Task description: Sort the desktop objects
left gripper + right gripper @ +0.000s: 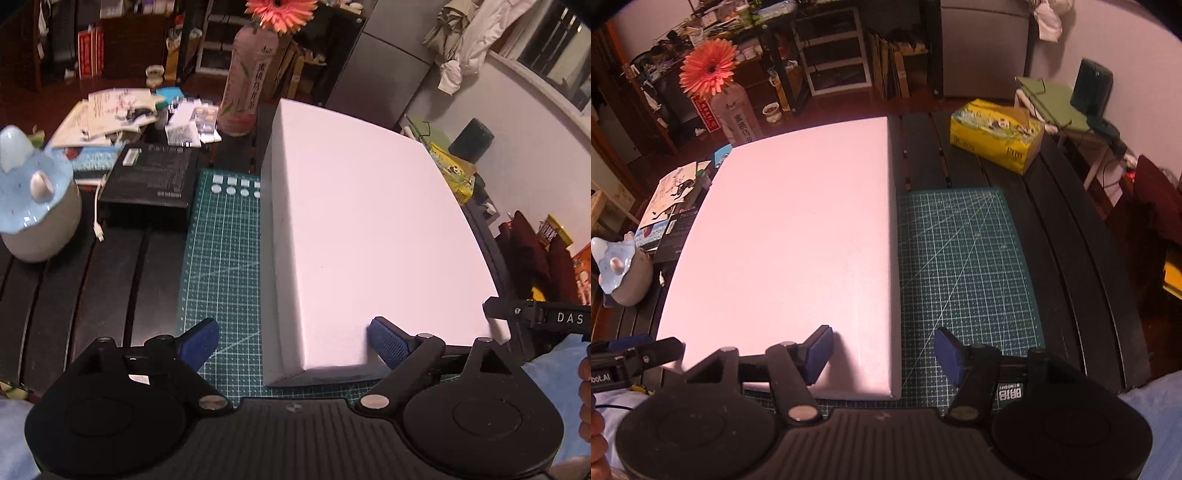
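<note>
I have both grippers at the near edge of the big white box [369, 229], which lies flat on the green cutting mat [221, 258] in the middle of the dark table [110, 280]. My guess is the step is opening or lifting this box, so I want each gripper to straddle a near corner evenly and bite on the lid's side wall, not press down on the top, and then raise both sides together so the lid does not twist.

The left gripper [291, 341] sits low and level, pointing along the box's left side; its jaws stand wide apart, one pad over the mat, the other over the box top near the corner. The right gripper [882, 352] mirrors it at the right corner, jaws also wide apart and holding nothing, one pad over the box, one over the mat. The tissue pack [997, 142] and the lidded mug [37, 206] stay well clear of both
</note>
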### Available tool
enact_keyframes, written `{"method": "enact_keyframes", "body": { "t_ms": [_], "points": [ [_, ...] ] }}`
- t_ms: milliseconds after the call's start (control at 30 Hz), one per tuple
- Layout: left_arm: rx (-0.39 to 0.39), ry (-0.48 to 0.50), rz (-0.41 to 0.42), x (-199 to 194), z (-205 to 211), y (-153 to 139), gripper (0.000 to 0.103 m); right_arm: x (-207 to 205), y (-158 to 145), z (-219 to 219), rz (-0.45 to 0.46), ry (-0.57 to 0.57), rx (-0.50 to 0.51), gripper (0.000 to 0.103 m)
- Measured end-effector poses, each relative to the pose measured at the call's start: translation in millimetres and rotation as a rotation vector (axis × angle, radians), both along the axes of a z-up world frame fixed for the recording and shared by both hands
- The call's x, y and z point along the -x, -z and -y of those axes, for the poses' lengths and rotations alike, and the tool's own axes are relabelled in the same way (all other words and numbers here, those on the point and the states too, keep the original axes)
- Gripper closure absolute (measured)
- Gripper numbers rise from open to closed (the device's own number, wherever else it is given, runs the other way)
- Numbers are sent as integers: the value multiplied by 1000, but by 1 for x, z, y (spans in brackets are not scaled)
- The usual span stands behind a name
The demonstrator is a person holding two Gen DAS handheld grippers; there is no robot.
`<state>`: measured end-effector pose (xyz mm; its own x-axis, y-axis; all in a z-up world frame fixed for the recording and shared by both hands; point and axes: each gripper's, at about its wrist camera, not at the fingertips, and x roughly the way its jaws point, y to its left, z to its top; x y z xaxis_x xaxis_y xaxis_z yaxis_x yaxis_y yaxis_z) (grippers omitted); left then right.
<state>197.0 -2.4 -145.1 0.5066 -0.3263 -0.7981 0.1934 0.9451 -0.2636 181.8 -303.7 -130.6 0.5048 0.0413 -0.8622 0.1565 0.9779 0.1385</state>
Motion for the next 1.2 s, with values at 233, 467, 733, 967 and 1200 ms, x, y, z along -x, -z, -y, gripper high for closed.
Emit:
{"method": "enact_keyframes", "body": {
  "t_ms": [233,467,733,967,1200],
  "points": [
    [-90,-9,106,16,11,-5,14,5,1,0,39,-3,12,44],
    [-125,-28,170,35,14,-4,13,16,-9,-6,110,17,143,45],
    [-124,-47,199,60,13,-9,13,45,-21,-22,196,11,207,59],
    [-147,-52,222,83,19,-24,13,76,-30,-22,229,43,163,78],
    [-114,-39,226,115,21,-35,13,96,-37,-26,252,47,166,78]
  ]
}}
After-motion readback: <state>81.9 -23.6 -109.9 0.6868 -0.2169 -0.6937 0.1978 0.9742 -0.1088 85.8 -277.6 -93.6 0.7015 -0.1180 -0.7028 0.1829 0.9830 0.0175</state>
